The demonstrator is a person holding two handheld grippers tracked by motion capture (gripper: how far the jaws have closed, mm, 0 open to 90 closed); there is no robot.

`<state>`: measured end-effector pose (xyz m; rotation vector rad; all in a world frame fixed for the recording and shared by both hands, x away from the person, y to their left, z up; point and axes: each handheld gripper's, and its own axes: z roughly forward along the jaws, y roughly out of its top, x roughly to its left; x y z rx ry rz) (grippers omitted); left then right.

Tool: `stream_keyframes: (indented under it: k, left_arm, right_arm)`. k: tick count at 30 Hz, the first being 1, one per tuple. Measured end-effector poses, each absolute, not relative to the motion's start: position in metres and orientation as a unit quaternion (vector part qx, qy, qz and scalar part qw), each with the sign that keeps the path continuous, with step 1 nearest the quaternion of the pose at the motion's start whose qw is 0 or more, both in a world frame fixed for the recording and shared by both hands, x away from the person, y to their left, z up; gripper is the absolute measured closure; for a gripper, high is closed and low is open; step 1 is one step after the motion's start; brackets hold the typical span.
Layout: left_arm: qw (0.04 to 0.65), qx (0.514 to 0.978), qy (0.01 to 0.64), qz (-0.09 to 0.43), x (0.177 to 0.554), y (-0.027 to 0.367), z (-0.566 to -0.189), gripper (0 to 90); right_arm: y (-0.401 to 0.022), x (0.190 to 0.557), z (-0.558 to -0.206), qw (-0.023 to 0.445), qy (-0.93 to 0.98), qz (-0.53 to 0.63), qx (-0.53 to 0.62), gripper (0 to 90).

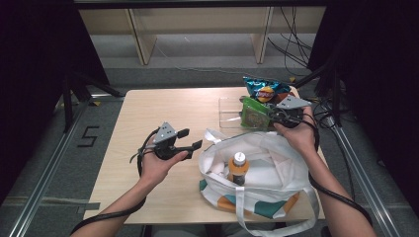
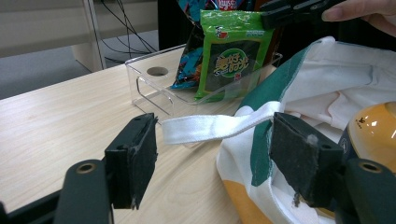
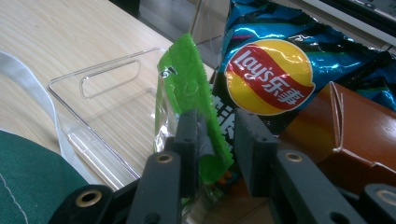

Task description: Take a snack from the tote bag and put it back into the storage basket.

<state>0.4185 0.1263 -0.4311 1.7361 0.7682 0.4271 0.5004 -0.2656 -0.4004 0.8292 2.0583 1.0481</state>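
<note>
- The right gripper (image 1: 273,116) sits at about two o'clock on the table (image 1: 163,106), over the near edge of a clear plastic tray (image 1: 228,117).
- In the right gripper view, the top edge of a green seaweed packet (image 3: 191,100) stands between the two black jaws; the packet lies against the left jaw, with a visible gap to the right jaw, so the gripper is parted and not clamping it.
- The green seaweed packet stands upright in the clear plastic tray, at the tray's right end, leaning just in front of a blue crisps bag (image 3: 280,70).
- A brown carton (image 3: 355,126) lies just beside the crisps bag, at about four o'clock from it in the right gripper view.
- The left gripper (image 1: 188,139) hovers at about eight o'clock on the table, jaws wide apart and holding nothing.
- In the left gripper view, a white strap (image 2: 210,127) of the tote bag (image 1: 267,163) runs across the gap beyond those jaws, touching neither pad.
- The tote bag, white with green and orange patches, lies open at about five o'clock on the table, near the tray.
- An orange bottle (image 1: 238,168) with a white cap stands inside the bag.
</note>
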Motion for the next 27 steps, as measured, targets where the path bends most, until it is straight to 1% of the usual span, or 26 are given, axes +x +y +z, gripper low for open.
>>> stream_keyframes:
  k: [3, 5, 7, 8, 9, 10, 12, 13, 15, 16, 18, 20, 21, 23, 24, 25, 27]
  left_arm:
    - [0.566, 0.736, 0.324, 0.18, 0.419, 0.126, -0.431, 31.5]
    - [0.565, 0.736, 0.325, 0.18, 0.419, 0.126, -0.431, 31.5]
    - [0.566, 0.736, 0.324, 0.18, 0.419, 0.126, -0.431, 31.5]
    - [0.565, 0.736, 0.325, 0.18, 0.419, 0.126, -0.431, 31.5]
    - [0.563, 0.738, 0.326, 0.182, 0.418, 0.127, -0.431, 31.4]
    - [0.563, 0.737, 0.326, 0.183, 0.418, 0.127, -0.43, 31.5]
    - [0.563, 0.737, 0.326, 0.183, 0.418, 0.127, -0.43, 31.5]
    - [0.563, 0.737, 0.326, 0.183, 0.418, 0.127, -0.43, 31.5]
    - [0.562, 0.738, 0.326, 0.183, 0.418, 0.127, -0.43, 31.5]
    - [0.563, 0.738, 0.326, 0.183, 0.418, 0.127, -0.43, 31.5]
    - [0.563, 0.737, 0.325, 0.184, 0.418, 0.127, -0.43, 31.5]
    - [0.563, 0.737, 0.326, 0.184, 0.418, 0.127, -0.43, 31.4]
    - [0.563, 0.736, 0.328, 0.183, 0.418, 0.127, -0.43, 31.4]
    - [0.562, 0.737, 0.326, 0.185, 0.418, 0.127, -0.43, 31.5]
    - [0.563, 0.735, 0.331, 0.182, 0.418, 0.127, -0.43, 31.4]
    - [0.563, 0.734, 0.332, 0.182, 0.418, 0.127, -0.43, 31.4]
    - [0.564, 0.736, 0.326, 0.184, 0.418, 0.127, -0.43, 31.4]
  right_arm:
    - [-0.266, 0.5, -0.4, 0.345, 0.789, 0.402, 0.313, 71.5]
    - [-0.266, 0.499, -0.4, 0.34, 0.791, 0.402, 0.312, 71.4]
    - [-0.266, 0.498, -0.4, 0.348, 0.79, 0.399, 0.309, 71.6]
    - [-0.266, 0.497, -0.4, 0.335, 0.792, 0.4, 0.318, 71.6]
    - [-0.267, 0.496, -0.4, 0.334, 0.796, 0.396, 0.314, 71.8]
    - [-0.267, 0.496, -0.4, 0.348, 0.792, 0.397, 0.308, 72.2]
    - [-0.268, 0.494, -0.4, 0.332, 0.796, 0.397, 0.314, 72.2]
    - [-0.268, 0.494, -0.401, 0.343, 0.792, 0.397, 0.311, 72.0]
    - [-0.27, 0.492, -0.4, 0.335, 0.795, 0.396, 0.313, 71.6]
    - [-0.27, 0.491, -0.401, 0.345, 0.789, 0.401, 0.313, 71.2]
    - [-0.27, 0.49, -0.401, 0.338, 0.791, 0.402, 0.314, 70.6]
    - [-0.271, 0.489, -0.4, 0.342, 0.79, 0.402, 0.313, 69.8]
    - [-0.27, 0.487, -0.401, 0.328, 0.79, 0.406, 0.321, 69.4]
    - [-0.271, 0.486, -0.4, 0.34, 0.785, 0.409, 0.317, 68.4]
    - [-0.271, 0.485, -0.399, 0.327, 0.788, 0.41, 0.323, 67.6]
    - [-0.272, 0.485, -0.399, 0.34, 0.786, 0.408, 0.316, 67.1]
    - [-0.271, 0.482, -0.398, 0.326, 0.789, 0.409, 0.321, 66.2]
